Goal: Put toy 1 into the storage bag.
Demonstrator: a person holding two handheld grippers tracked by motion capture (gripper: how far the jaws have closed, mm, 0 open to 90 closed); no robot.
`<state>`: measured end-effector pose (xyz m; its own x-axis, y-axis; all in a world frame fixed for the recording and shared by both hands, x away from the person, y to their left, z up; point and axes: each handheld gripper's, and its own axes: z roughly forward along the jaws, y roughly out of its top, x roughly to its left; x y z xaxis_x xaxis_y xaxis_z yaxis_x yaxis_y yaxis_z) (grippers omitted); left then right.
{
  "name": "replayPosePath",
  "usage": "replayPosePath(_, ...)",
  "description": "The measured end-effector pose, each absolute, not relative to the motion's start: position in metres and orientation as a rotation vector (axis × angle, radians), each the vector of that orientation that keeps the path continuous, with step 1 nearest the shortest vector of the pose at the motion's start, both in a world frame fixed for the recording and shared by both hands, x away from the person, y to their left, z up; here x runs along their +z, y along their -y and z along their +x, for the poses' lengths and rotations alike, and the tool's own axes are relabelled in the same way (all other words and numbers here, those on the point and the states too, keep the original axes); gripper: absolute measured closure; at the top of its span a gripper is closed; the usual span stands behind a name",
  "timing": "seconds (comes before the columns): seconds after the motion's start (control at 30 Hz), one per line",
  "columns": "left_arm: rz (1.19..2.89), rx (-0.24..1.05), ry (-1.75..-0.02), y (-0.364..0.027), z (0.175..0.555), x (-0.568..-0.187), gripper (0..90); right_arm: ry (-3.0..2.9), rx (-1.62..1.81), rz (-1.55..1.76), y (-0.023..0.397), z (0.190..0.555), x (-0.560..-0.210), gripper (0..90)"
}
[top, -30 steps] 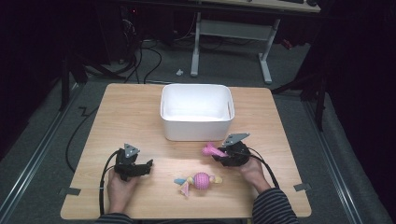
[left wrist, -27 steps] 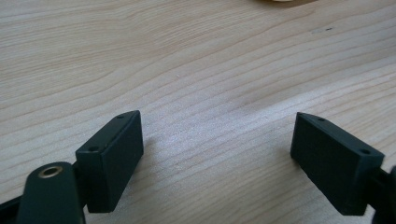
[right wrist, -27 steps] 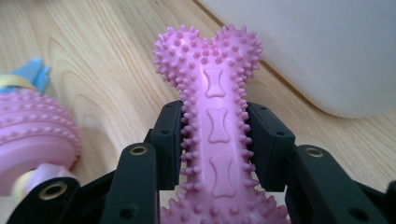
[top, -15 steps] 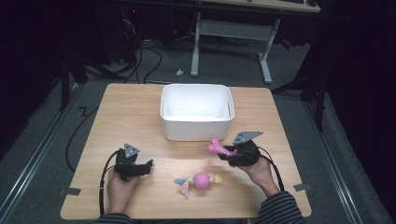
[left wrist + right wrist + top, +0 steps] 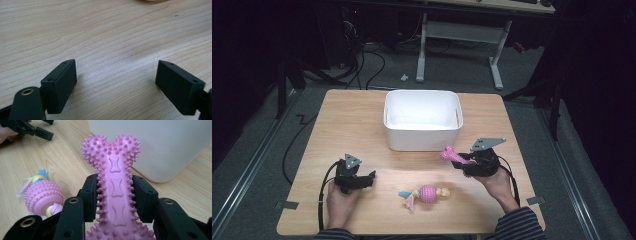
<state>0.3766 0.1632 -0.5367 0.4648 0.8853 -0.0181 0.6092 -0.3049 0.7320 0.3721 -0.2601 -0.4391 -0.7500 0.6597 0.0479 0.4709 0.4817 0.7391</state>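
Two black jaws of the right gripper (image 5: 115, 197) clamp a pink spiky rubber bone (image 5: 113, 187), raised off the wooden table (image 5: 352, 125) just before the white plastic bin (image 5: 423, 120). Left gripper (image 5: 117, 82) rests open. Nearby lies a pink knobbly ball toy (image 5: 426, 193).

The white tub (image 5: 422, 120) blocks the bench's (image 5: 347, 125) far middle; the ball toy (image 5: 427, 193) lies near the front; bare wood runs down both sides.
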Motion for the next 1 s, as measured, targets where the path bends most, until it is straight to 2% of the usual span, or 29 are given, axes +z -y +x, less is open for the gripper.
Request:
replayPosePath(0.63,2.031,0.517,-1.239,-0.163,0.377,-0.537,18.1,-2.408,1.171,0.917,0.265,0.374,-0.383,58.8)
replayPosePath(1.0,2.031,0.517,-1.239,-0.163,0.377,-0.537,18.2,-2.41,1.174,0.889,0.256,0.393,-0.356,58.8)
